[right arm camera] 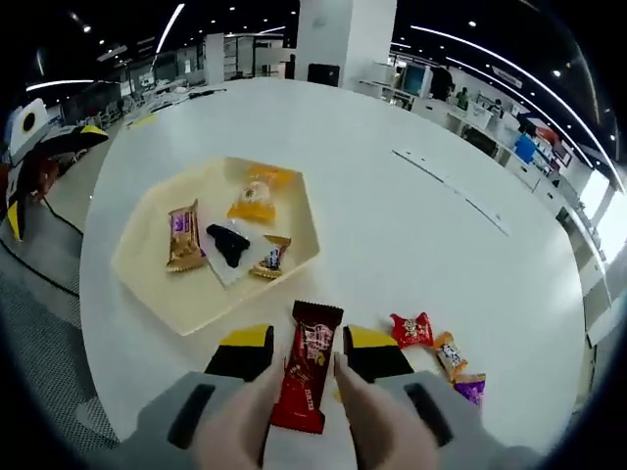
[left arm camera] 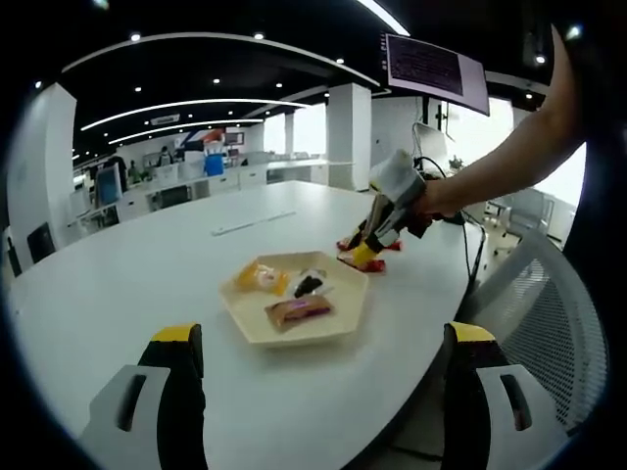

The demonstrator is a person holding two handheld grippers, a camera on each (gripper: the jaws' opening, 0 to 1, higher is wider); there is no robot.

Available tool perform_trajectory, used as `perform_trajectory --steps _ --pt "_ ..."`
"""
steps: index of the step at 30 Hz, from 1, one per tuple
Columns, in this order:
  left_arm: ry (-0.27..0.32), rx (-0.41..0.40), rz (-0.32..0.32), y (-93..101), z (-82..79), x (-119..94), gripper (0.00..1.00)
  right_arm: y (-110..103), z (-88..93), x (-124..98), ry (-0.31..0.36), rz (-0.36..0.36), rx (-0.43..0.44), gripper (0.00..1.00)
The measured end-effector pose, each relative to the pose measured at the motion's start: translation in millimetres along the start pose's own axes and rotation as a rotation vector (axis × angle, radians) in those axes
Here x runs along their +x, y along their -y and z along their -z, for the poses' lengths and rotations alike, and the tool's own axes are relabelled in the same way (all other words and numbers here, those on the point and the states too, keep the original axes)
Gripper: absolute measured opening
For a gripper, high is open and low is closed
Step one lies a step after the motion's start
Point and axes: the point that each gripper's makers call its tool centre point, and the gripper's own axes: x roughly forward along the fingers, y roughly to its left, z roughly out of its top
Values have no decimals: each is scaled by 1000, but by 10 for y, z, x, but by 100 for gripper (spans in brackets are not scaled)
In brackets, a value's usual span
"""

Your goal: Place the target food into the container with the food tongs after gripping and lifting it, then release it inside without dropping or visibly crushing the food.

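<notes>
Right gripper view: tongs [right arm camera: 309, 364] astride red snack pkt [right arm camera: 307, 380]

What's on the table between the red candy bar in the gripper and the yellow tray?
Nothing. In the right gripper view, bare white table separates the red candy bar, gripped by the right gripper, from the tray.

Your right claw [right arm camera: 306, 364] hides the lower end of the red snack bar [right arm camera: 308, 377] between its fingers, and you cannot tell whether they touch it. The purple candy [right arm camera: 471, 388] on the bench [right arm camera: 411, 225] is cut by the rim. In the left gripper view, the tray [left arm camera: 294, 331] wrappers are too small to read.
</notes>
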Motion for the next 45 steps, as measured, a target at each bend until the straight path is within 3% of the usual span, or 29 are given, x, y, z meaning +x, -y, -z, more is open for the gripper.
perform_trajectory --steps 12,16,26,33,45 --pt "0 1 2 5 -7 2 99 -15 75 -71 1 -72 -77 27" --pt "-3 0 1 4 0 3 99 -28 -49 -62 61 -83 -81 27" --pt "-7 -4 -4 -12 8 5 99 -31 -15 -6 52 -110 -63 23" --pt "-14 -2 -4 -17 21 13 99 -42 -20 -11 35 -126 -97 22" --pt "-14 -11 -2 -9 28 10 99 49 -170 -169 27 -137 -76 22"
